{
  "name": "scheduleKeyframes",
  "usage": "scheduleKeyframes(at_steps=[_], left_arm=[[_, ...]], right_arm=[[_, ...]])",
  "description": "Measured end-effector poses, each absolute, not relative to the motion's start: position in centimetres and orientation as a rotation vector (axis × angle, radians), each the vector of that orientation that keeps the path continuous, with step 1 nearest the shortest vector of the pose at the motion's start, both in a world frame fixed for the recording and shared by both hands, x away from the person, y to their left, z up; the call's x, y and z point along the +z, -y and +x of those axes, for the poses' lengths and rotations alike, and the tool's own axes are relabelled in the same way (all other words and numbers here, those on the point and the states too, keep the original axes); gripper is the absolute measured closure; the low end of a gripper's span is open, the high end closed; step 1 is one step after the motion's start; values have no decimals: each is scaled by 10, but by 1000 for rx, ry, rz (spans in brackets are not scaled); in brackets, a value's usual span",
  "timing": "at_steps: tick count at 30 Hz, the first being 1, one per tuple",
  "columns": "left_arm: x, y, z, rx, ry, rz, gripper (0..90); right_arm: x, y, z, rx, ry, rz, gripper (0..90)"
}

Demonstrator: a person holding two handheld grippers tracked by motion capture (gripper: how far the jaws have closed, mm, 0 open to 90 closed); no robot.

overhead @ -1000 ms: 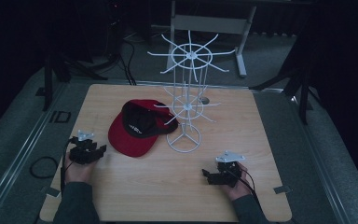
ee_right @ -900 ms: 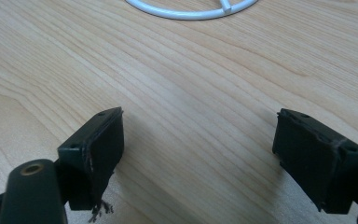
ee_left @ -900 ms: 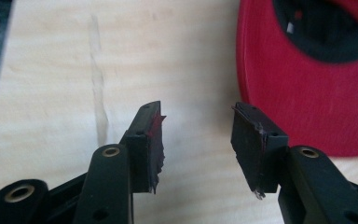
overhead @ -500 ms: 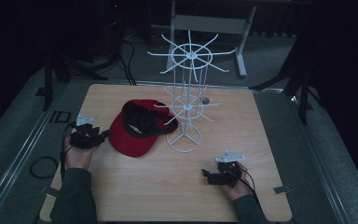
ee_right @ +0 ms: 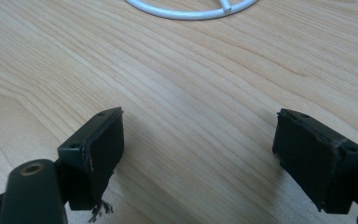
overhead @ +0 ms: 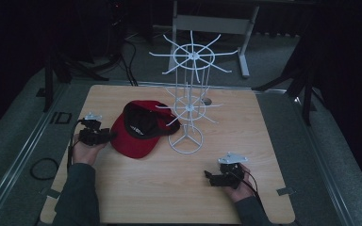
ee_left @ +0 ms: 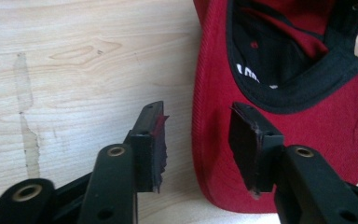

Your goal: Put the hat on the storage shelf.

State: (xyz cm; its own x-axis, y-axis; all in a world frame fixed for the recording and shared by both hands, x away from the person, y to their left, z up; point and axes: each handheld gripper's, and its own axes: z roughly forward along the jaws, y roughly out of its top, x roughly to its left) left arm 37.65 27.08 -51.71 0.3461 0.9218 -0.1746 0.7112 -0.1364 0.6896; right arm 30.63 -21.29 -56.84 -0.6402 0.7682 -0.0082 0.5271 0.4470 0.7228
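The left gripper [ee_left: 196, 140], jaws just narrowing but unclenched, straddles the brim edge of a red cap [overhead: 139, 129] lying beside a white wire stand [overhead: 188, 103]. The cap's crown is cut off in the left gripper view. The right gripper [ee_right: 198, 154] gapes wide over bare table [overhead: 169, 188].

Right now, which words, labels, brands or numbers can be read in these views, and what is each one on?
None can be read.
White print on the black lining inside the red cap: cut off and blurred in the left gripper view, too small in the high view.
Mark on the grey surround left of the table: too small and dim to read.
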Motion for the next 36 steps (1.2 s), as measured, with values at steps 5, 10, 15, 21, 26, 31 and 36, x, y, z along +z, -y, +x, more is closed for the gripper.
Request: scheduleKeyframes(at_steps=[5,10,15,21,26,31,36], left_arm=[[-517,-265,371,333,-1361,1965,665],[-518,-258,360,243,-1300,1974,677],[-525,-243,348,133,-1235,1991,671],[-530,-228,351,79,-1200,2037,657],[-533,-220,359,38,-1205,2033,637],[-537,-214,368,-3,-1200,2040,637],[-539,-209,376,-43,-1194,2051,632]], right_arm=[[-568,213,306,1006,-2368,1104,163],[-568,213,306,1006,-2368,1103,163],[-568,213,306,1006,-2368,1103,163],[-568,213,306,1007,-2367,1105,163],[-568,213,306,1006,-2368,1103,163],[-568,213,306,1007,-2368,1104,163],[-568,213,306,1006,-2368,1103,163]])
